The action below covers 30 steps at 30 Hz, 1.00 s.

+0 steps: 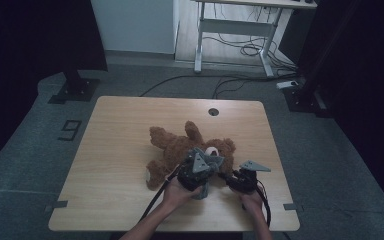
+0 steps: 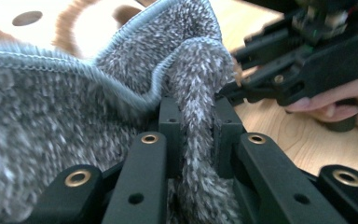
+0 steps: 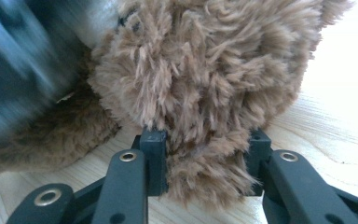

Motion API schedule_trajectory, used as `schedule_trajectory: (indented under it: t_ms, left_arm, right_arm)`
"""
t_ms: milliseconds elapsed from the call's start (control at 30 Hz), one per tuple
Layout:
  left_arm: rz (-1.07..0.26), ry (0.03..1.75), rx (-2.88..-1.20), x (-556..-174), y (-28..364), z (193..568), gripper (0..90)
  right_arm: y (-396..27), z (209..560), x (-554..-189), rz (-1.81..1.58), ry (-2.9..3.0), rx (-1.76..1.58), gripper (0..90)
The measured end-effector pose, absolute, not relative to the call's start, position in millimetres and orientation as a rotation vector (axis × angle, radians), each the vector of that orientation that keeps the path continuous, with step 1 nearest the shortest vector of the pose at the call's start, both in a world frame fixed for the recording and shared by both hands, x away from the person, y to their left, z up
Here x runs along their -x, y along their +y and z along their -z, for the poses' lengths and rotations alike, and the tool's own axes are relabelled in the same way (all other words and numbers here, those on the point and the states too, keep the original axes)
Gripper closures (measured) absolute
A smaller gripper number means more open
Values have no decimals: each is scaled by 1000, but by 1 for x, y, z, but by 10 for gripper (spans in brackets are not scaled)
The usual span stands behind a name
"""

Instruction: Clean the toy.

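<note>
The brown teddy (image 1: 180,150) lies on its back near the middle of the table (image 1: 105,165), head toward 4 o'clock. A grey fuzzy cloth (image 2: 74,116) lies over its head. The left gripper (image 1: 198,165) sits at the teddy's 5 o'clock, its jaws pinching a fold of the cloth. The right gripper (image 3: 205,158), just beside it at 3 o'clock, has its jaws squeezed tight on the teddy's brown fur.
</note>
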<state>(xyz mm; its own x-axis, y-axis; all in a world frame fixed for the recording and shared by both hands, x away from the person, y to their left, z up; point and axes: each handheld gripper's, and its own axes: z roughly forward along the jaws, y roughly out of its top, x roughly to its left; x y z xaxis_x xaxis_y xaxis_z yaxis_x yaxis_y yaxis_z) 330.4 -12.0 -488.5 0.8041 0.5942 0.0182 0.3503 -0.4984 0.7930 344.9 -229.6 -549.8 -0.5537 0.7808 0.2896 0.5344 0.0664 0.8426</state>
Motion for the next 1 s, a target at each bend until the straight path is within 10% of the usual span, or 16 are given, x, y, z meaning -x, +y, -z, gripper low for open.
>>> schedule_trajectory:
  t_ms: [1000]
  left_arm:
    - [-355,925,-2051,-325,111,513,779]
  right_arm:
    - [-231,549,-344,-1498,2113,-1324,626]
